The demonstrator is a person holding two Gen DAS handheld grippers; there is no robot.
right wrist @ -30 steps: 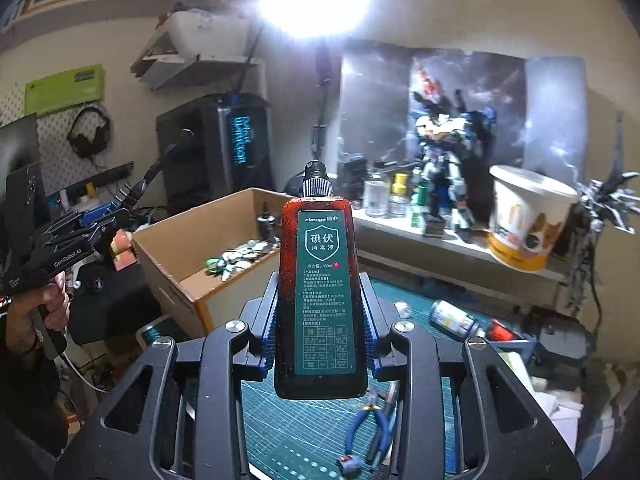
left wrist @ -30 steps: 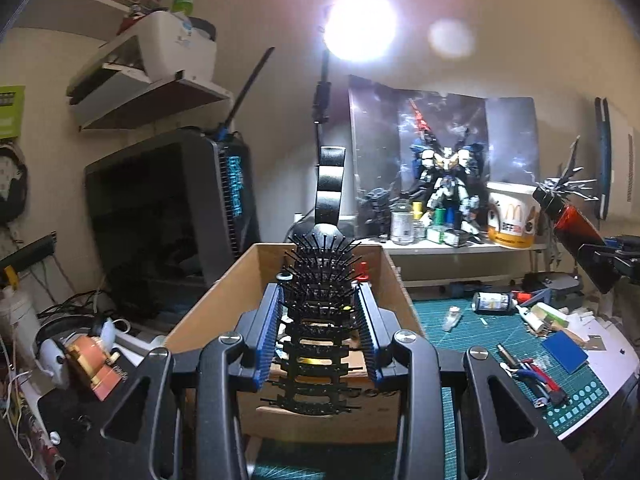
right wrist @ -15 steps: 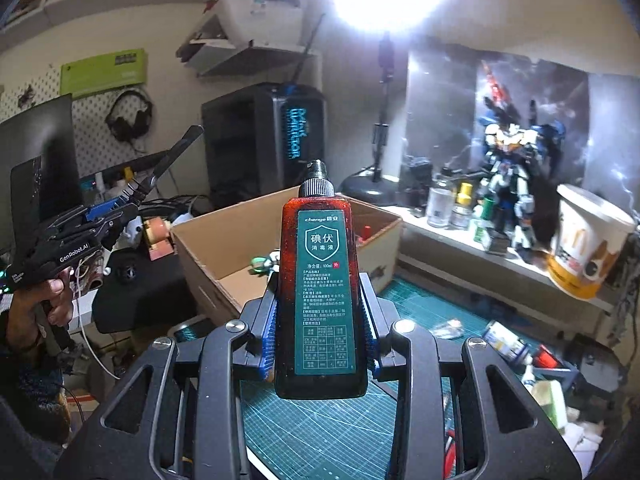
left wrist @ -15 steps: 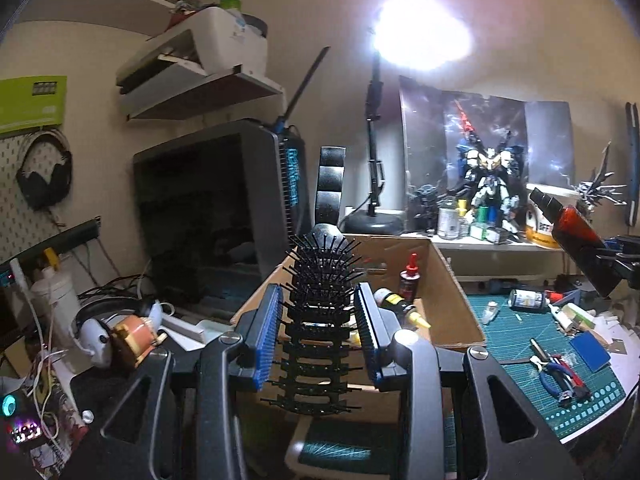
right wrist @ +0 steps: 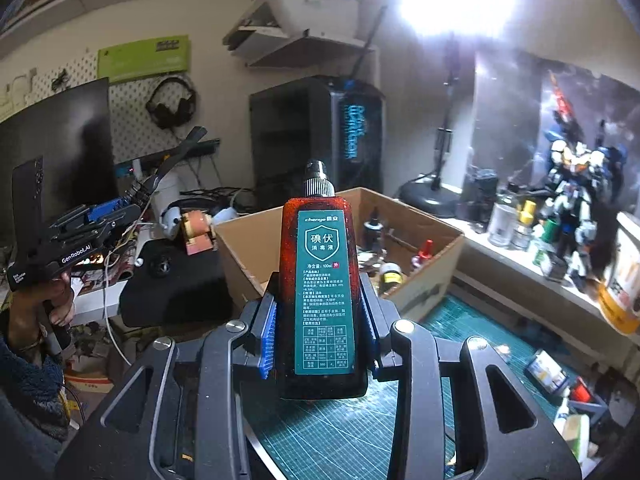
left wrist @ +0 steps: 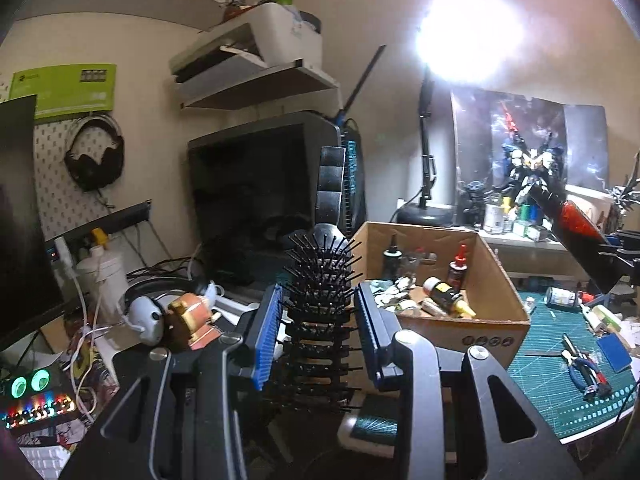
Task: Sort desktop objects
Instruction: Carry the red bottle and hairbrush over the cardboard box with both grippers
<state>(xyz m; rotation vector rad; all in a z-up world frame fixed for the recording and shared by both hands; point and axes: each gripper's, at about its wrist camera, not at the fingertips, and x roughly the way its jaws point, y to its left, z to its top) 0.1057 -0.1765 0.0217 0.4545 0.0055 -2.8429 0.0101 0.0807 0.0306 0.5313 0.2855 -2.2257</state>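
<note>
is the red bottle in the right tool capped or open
Capped. The iodine disinfectant bottle held upright in the right tool has its black ribbed cap seated on the neck. How tightly it is screwed cannot be told.

wall: beige (left wrist: 384, 92) | lamp: glaring (left wrist: 468, 36) | shelf: white, perhaps wooden (left wrist: 256, 88)

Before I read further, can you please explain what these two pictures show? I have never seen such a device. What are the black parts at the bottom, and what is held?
No robot is here: a person holds a two-finger gripper in each hand, and each gripper carries a fisheye camera looking along its fingers. The black parts are the gripper itself. In the left wrist view, the left gripper clamps a black hairbrush. In the right wrist view, the right gripper clamps a dark red bottle with a green label. Ahead stands an open cardboard box with small bottles inside, on a cluttered desk with a green cutting mat.
</note>
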